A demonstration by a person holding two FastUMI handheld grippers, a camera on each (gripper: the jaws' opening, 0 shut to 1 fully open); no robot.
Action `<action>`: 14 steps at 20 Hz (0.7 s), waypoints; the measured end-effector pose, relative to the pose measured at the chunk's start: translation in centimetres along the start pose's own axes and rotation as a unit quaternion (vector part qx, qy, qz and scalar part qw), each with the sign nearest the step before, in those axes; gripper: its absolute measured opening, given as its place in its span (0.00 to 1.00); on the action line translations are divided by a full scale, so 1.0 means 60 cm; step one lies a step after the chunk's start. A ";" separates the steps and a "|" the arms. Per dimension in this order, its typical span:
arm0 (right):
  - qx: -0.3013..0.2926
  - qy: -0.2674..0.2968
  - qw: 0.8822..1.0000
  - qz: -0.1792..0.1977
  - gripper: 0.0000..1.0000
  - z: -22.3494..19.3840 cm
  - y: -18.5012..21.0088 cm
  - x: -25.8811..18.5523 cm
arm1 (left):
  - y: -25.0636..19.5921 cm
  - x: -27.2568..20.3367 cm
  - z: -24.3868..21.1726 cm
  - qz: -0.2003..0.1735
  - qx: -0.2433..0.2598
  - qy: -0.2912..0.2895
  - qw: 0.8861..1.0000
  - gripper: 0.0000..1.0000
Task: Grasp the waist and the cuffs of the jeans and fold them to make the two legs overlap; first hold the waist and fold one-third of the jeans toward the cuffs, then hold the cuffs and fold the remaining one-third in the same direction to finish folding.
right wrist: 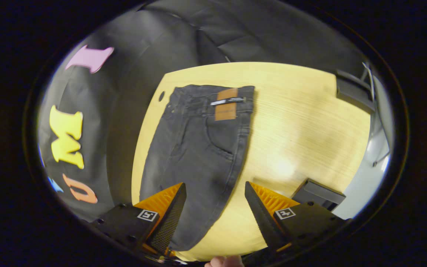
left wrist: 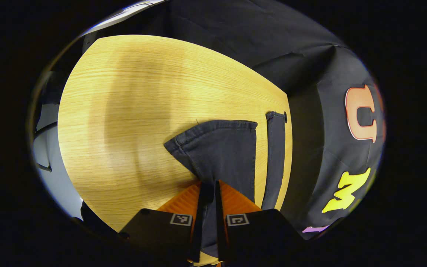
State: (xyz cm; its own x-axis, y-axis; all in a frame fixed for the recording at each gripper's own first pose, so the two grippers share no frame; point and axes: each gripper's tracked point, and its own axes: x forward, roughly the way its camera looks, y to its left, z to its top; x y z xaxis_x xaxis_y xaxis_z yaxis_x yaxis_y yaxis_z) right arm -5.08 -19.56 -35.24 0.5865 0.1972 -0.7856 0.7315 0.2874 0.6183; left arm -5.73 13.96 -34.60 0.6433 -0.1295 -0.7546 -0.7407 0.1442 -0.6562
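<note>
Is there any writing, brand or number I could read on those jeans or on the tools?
Nothing is readable.
Brown patch on the jeans waistband: no legible text.
Strip across the patch: too small.
Square tags behind the fingers: patterns, not words.

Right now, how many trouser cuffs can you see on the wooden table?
2. One cuff of the dark denim jeans spreads wide on the light wooden table, its leg pinched in the left tongs. The other cuff lies narrow beside it, near the table edge.
</note>
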 end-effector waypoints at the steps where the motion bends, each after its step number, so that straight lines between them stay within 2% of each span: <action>1: 0.015 -0.005 1.000 -0.005 0.93 0.004 -0.007 0.008 | 0.001 -0.002 0.000 0.000 -0.001 -0.001 1.000 0.17; 2: 0.022 -0.010 1.000 -0.013 0.99 0.007 -0.013 0.015 | 0.000 -0.001 -0.001 0.002 0.001 0.000 1.000 0.13; 3: 0.024 -0.014 1.000 -0.010 0.92 0.013 -0.011 0.019 | 0.000 -0.002 0.000 0.003 0.003 0.001 1.000 0.12; 6: 0.010 -0.022 1.000 -0.004 0.96 0.025 0.006 0.037 | -0.004 0.001 -0.001 0.006 0.008 0.004 1.000 0.08; 8: 0.003 -0.024 1.000 0.005 0.93 0.033 0.022 0.049 | -0.004 0.001 -0.002 0.009 0.009 0.006 1.000 0.08; 11: -0.009 -0.026 0.999 0.021 0.93 0.038 0.042 0.066 | -0.006 0.006 -0.004 0.011 0.011 0.012 1.000 0.08; 12: -0.012 -0.025 0.999 0.026 0.96 0.038 0.045 0.072 | -0.007 0.004 -0.005 0.009 0.012 0.014 1.000 0.08; 13: -0.009 -0.026 0.999 0.022 0.95 0.040 0.044 0.079 | -0.009 0.004 -0.007 0.007 0.014 0.017 1.000 0.08; 14: -0.003 -0.025 1.000 0.012 0.79 0.041 0.038 0.086 | -0.013 0.006 -0.008 0.003 0.017 0.019 1.000 0.08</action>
State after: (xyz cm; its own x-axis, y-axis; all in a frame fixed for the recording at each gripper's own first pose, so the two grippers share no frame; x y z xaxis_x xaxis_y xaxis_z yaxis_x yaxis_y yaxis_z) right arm 0.50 -20.20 -37.84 0.6212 0.1568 -0.7678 0.7144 0.2894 0.6371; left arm -4.99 13.33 -34.37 0.6304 -0.1655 -0.7584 -0.7374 0.1775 -0.6517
